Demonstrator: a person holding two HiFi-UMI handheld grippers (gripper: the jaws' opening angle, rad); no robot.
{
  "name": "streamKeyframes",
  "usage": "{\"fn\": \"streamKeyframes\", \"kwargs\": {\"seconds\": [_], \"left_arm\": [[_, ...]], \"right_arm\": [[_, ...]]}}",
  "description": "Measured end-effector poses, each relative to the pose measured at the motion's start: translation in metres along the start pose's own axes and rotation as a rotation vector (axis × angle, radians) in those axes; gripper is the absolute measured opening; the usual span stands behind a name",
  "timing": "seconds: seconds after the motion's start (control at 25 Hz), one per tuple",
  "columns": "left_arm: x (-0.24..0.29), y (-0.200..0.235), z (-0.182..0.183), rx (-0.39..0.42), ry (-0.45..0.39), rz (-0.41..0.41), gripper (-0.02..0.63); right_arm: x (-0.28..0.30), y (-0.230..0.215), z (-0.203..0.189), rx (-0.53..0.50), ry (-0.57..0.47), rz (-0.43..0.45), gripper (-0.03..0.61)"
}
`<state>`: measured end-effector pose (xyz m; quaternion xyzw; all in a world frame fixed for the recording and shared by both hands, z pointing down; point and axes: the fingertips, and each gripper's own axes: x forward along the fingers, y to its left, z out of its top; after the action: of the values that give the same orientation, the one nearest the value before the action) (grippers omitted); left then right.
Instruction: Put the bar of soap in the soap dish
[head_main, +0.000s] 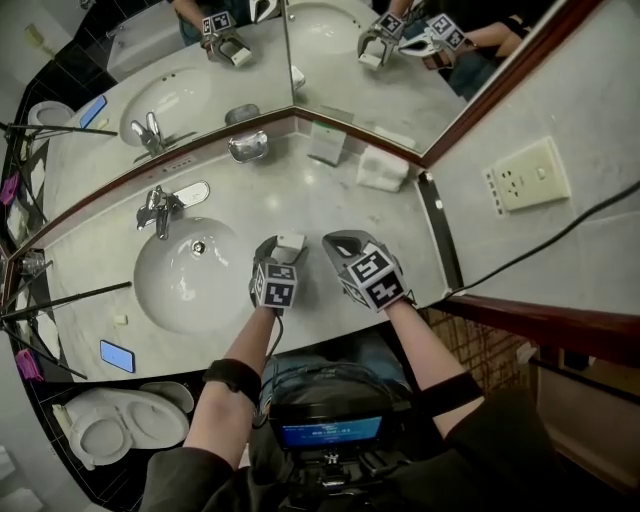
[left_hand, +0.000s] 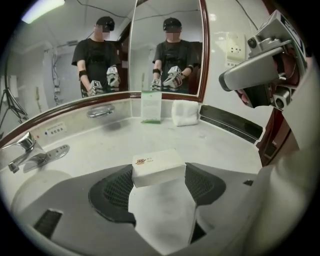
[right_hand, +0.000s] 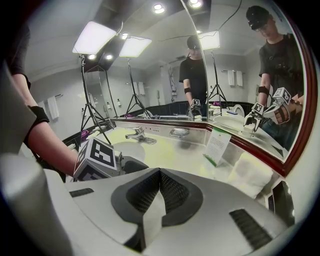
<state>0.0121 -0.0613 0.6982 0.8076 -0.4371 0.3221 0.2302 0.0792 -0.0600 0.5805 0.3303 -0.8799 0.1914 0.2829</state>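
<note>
The left gripper (left_hand: 159, 175) has its jaws partly spread and closed on the boxed bar of soap (left_hand: 158, 164). The box lies crosswise at the tips, one short end against each pad, printed face up. Whether it rests on the marble counter (head_main: 300, 190) I cannot tell. It is at the near edge, just right of the sink basin (head_main: 185, 275). The metal soap dish (head_main: 247, 146) sits well apart at the far edge, below the mirror (head_main: 340, 60), left of a sign card (head_main: 327, 143) and a folded towel (head_main: 383, 168). The right gripper (right_hand: 159, 176), just right of the left one, has its jaws pressed together on nothing
</note>
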Motion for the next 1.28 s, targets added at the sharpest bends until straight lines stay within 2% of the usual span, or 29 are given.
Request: {"fn": "streamKeyframes", "kwargs": {"seconds": [0.28, 0.32, 0.48, 0.72, 0.84, 0.92, 0.96, 1.04, 1.2, 1.28], "left_arm": [[0.014, 0.0, -0.017, -0.026, 0.064, 0.012, 0.336], [0.014, -0.001, -0.02, -0.03, 0.074, 0.01, 0.359], [0.013, -0.004, -0.025, -0.027, 0.099, 0.009, 0.37], [0.005, 0.001, -0.016, -0.003, 0.09, 0.032, 0.368], [-0.005, 0.0, -0.005, 0.005, 0.071, 0.015, 0.356], [-0.015, -0.003, 0.0, 0.009, 0.056, 0.007, 0.316], [-0.02, -0.003, 0.002, 0.009, 0.048, 0.012, 0.262], [-0.033, -0.001, 0.008, 0.003, 0.023, 0.026, 0.205], [-0.067, 0.008, 0.032, 0.017, -0.066, 0.042, 0.003], [-0.086, 0.012, 0.041, 0.015, -0.091, 0.045, 0.002]], "right_arm": [[-0.009, -0.01, -0.008, 0.01, 0.008, -0.017, 0.02], [-0.01, -0.01, -0.008, 0.012, 0.008, -0.017, 0.02], [-0.011, -0.008, -0.006, 0.021, 0.006, -0.011, 0.02], [-0.009, -0.009, -0.005, 0.019, -0.005, -0.007, 0.02], [-0.007, -0.009, -0.003, 0.026, -0.01, -0.004, 0.02], [-0.007, -0.008, -0.001, 0.026, -0.015, 0.001, 0.02], [-0.007, -0.006, 0.001, 0.023, -0.017, 0.004, 0.02], [-0.005, -0.004, 0.006, 0.013, -0.025, 0.013, 0.02], [-0.001, 0.004, 0.02, -0.009, -0.046, 0.033, 0.02], [0.001, 0.009, 0.026, -0.021, -0.051, 0.044, 0.02]]}}
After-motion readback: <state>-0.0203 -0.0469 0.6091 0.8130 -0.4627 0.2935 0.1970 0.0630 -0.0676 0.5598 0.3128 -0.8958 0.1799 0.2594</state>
